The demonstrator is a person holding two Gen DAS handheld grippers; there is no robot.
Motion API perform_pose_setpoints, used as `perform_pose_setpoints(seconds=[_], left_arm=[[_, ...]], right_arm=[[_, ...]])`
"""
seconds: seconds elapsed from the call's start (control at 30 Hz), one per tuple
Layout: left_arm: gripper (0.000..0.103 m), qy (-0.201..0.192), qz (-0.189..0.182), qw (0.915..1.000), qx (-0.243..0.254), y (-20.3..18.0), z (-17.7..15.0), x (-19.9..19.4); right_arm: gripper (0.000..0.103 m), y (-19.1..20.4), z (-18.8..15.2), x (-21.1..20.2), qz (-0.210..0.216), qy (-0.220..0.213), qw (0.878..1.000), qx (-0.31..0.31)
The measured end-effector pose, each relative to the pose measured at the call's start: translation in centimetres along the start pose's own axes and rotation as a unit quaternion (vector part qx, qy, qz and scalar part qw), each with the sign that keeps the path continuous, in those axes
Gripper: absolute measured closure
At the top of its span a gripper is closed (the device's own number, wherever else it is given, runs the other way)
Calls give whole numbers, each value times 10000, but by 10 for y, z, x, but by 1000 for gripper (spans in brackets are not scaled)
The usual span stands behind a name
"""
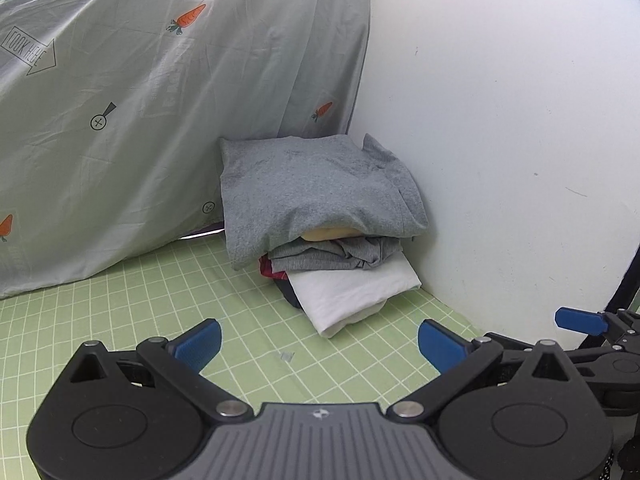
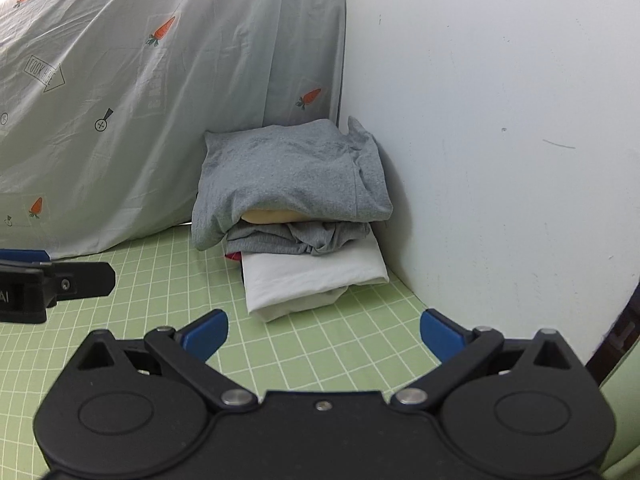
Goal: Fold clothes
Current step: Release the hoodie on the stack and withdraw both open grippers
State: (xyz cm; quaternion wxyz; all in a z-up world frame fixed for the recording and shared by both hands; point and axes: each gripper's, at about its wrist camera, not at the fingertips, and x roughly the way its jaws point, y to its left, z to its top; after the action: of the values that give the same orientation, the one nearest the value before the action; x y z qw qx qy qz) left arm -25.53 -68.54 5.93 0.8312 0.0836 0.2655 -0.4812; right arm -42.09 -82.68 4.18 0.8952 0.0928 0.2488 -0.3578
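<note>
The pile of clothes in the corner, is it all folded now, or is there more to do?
Looks mostly done: the pile sits in the corner against the wall, a gray shirt on top, more gray below, and a white piece at the bottom. Nothing is in hand: the left gripper and right gripper are both open and empty. No loose clothes show on the green sheet, so little seems left.

You are working in a home bedroom corner: a bed spread with a green checked sheet (image 1: pixel 120 320), a grey carrot-print bedcover (image 1: pixel 140 120) draped beside it, a plain white wall (image 1: pixel 500 120), and a stack of folded clothes (image 1: pixel 324 220) tucked into the corner.
</note>
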Motion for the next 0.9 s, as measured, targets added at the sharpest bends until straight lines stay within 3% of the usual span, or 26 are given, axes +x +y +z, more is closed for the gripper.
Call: perform_pose_setpoints(seconds=[0.9], left_arm=[[0,79,113,9999,60,-5,-7,-12]], right_arm=[[0,-6,-8,-14,-68,18,9997,232]])
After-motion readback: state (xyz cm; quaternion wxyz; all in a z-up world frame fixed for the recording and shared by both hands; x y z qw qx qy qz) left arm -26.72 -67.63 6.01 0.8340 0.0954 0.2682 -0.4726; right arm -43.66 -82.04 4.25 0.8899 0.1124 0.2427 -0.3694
